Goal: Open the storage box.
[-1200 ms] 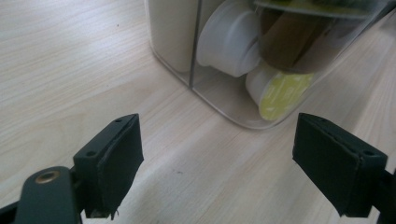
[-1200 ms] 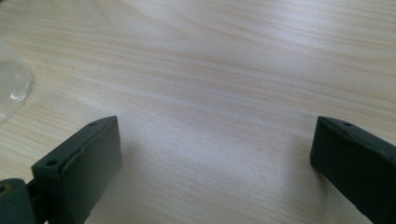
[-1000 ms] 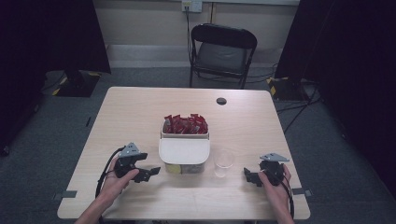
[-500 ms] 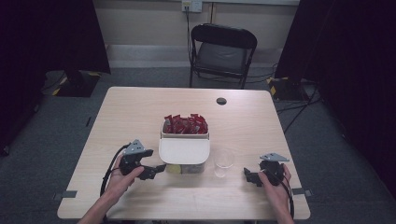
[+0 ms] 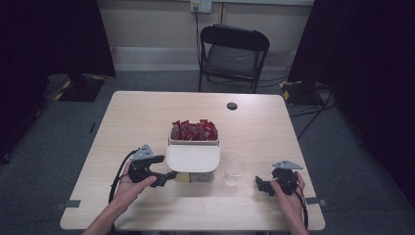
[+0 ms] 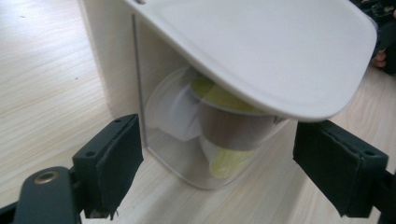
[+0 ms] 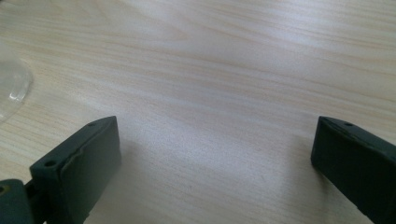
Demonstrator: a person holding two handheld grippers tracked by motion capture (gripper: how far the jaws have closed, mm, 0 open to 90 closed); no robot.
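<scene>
The left gripper (image 5: 168, 176) is held with its jaws spread wide, just short of the near left corner of the box (image 5: 193, 157); nothing is gripped or touched by them. In the left gripper view the same gripper (image 6: 215, 172) is seen with a black padded jaw on either side of that corner, a clear gap being left on both sides. The pads are flat and rectangular, with a matte, slightly rough face.

The box stands near the middle of the table (image 5: 137, 117). Its walls are cream and smooth, and a rounded white lid (image 6: 261, 51) is propped aslant over its near part, overhanging the front. Behind a clear front panel, small round pods (image 6: 229, 130) with pale grey sides and yellow-green tops are stacked. Red packets (image 5: 194, 130) are packed upright in the far part of the box.

The right gripper (image 5: 261, 184) is held well to the right of the box, its jaws likewise wide apart over bare, pale wood with a fine straight grain; nothing lies between them. A clear glass (image 5: 235, 169) stands just right of the box, between it and the right gripper.
</scene>
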